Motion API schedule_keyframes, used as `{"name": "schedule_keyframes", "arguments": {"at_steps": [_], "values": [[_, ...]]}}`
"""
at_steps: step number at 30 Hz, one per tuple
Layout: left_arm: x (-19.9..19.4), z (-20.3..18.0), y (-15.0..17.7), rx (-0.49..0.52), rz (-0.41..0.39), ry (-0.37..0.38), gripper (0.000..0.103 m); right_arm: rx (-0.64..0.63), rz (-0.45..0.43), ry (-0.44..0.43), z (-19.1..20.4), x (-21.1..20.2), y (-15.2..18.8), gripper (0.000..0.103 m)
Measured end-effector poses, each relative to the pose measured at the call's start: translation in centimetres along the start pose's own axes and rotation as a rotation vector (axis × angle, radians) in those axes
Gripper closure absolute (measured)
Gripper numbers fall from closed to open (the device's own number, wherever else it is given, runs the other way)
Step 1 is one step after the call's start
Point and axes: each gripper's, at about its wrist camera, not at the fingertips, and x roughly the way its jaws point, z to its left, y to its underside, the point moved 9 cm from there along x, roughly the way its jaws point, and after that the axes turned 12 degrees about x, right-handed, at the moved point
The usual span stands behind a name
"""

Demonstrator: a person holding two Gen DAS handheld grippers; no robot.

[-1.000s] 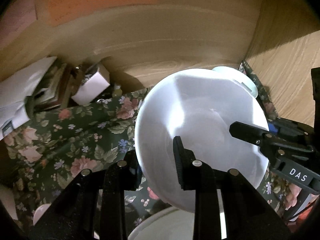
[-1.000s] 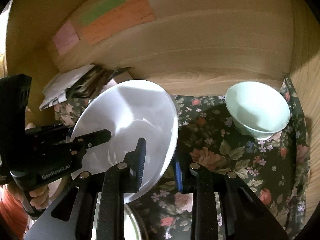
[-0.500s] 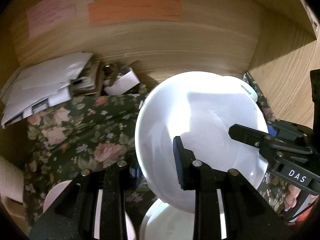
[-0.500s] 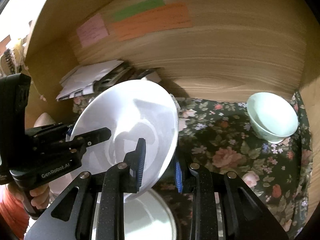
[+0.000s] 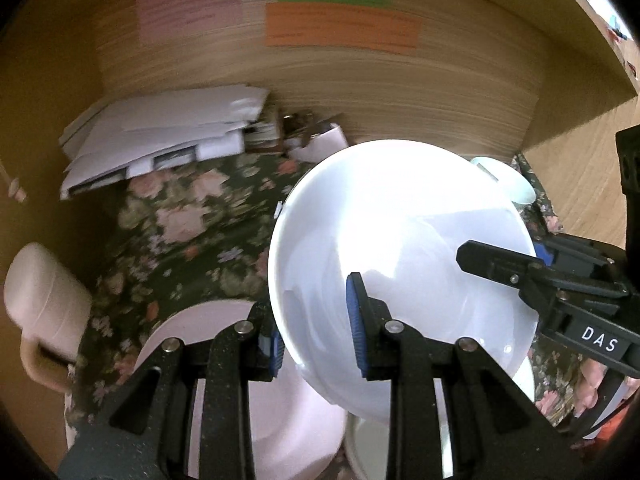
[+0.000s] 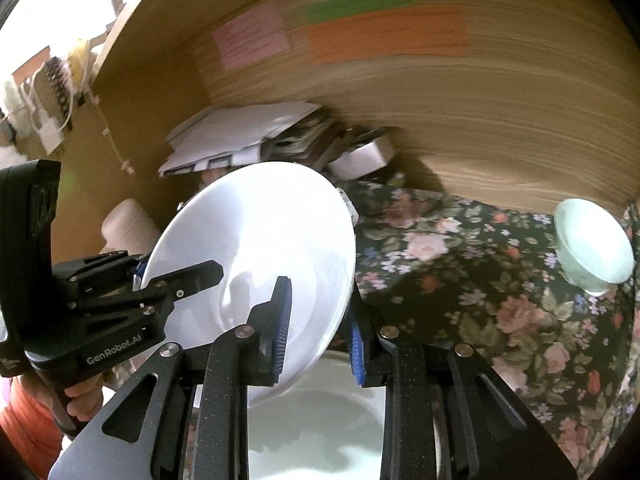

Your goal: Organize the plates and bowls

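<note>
Since a second ago you have drawn both grippers back from the wooden back wall [image 5: 400,92]: the coloured notes [image 5: 340,30] and the pile of papers [image 5: 168,140] now sit lower and fuller in both views, and more crockery has come into sight beneath the white plate [image 5: 400,264].

Going left to right in the left wrist view: a beige mug [image 5: 44,312] lies near the left edge of the floral cloth [image 5: 192,232]. Next, a pale pink plate [image 5: 288,420] rests on the cloth at its near edge, partly under your left gripper [image 5: 316,324]. That gripper is clamped on the white plate's left rim, one blue pad [image 5: 354,320] inside the rim and one behind it. The plate is held tilted in the air over another white dish [image 6: 320,420]. Your right gripper [image 6: 320,328] pinches the plate's opposite rim in the same way. Farthest right, a pale green bowl [image 6: 592,252] stands on the cloth by the right wall, well apart from the plate.

You appear to be mid-carry: the plate is lifted by both hands and not yet set down. I judge the next move to be levelling it and lowering it onto the dish below, or onto the pink plate beside it. Keep both grips equal while it descends, centre it over the stack, and release only once it rests.
</note>
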Motion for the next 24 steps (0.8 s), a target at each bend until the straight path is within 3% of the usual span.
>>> {"name": "schedule_keyframes", "arguments": {"at_steps": [14,24], "values": [[-2.4,4.7,4.9,-0.107,0.021,-0.06,0.076,-0.064,0.079,-0.072,5.3,3.1,2.3,0.08],[-2.2,6.7,7.9,-0.167,0.048,-0.07,0.076,-0.094,0.153,-0.087,7.0,5.4,4.1,0.08]]}}
